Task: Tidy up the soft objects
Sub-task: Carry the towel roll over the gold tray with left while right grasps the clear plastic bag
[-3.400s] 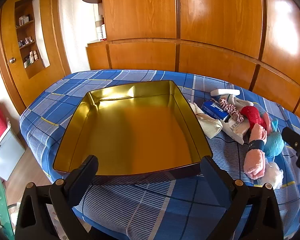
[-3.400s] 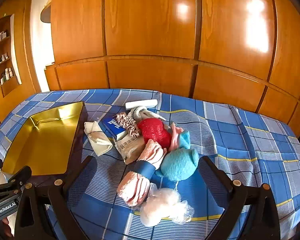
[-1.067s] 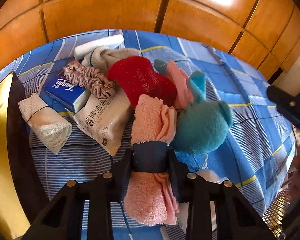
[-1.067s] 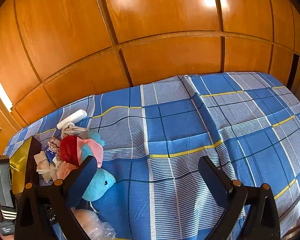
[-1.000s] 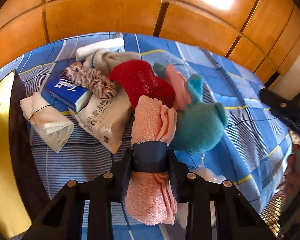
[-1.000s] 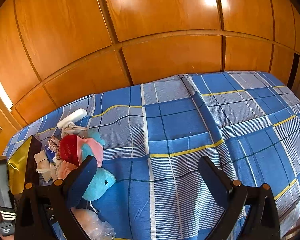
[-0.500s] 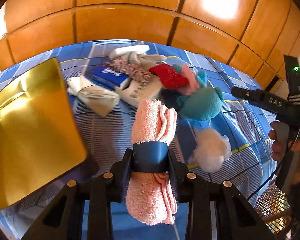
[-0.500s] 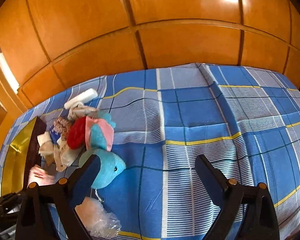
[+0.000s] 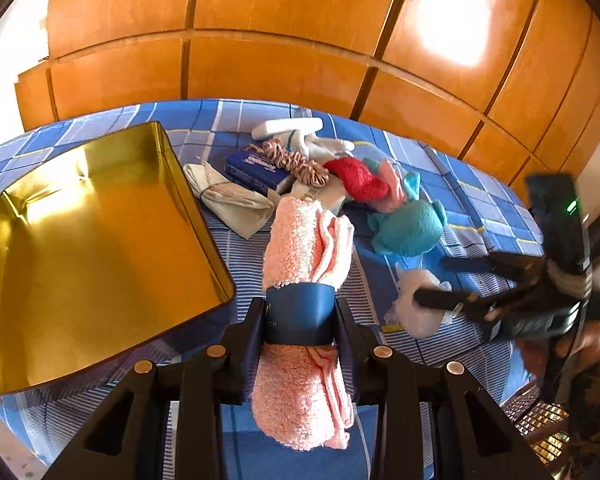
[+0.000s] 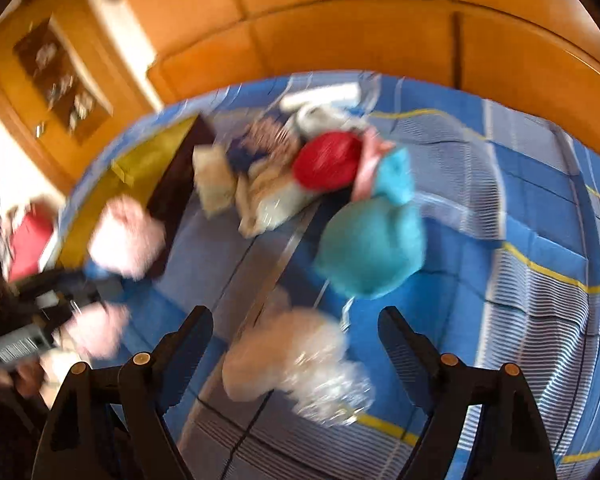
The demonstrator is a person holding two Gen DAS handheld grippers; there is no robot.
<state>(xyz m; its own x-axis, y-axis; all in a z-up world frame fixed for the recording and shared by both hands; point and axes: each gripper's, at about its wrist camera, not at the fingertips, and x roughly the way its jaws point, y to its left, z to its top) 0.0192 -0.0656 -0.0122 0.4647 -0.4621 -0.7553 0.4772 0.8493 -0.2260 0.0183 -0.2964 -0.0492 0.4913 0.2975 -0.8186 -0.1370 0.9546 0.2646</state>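
Observation:
My left gripper (image 9: 300, 312) is shut on a rolled pink towel (image 9: 306, 248) with a dark blue band, held above the bed just right of the open gold tin box (image 9: 96, 240). My right gripper (image 10: 296, 340) is open, its fingers on either side of a white fluffy bundle in clear wrap (image 10: 296, 364) lying on the bed. The right gripper also shows in the left wrist view (image 9: 432, 280) at that bundle (image 9: 414, 300). A teal plush toy (image 10: 374, 252) lies just beyond it. The right wrist view is blurred.
A pile lies on the blue plaid bedspread (image 9: 400, 344): red plush (image 9: 356, 180), beige cloth roll (image 9: 228, 196), blue tissue pack (image 9: 252, 168), scrunchie (image 9: 296, 160), white roll (image 9: 286, 128). Wooden wardrobe panels (image 9: 300, 20) stand behind the bed.
My left gripper has lifted the pink towel off the pile and carried it left toward the tin. My right gripper has swung left and down over the white bundle.

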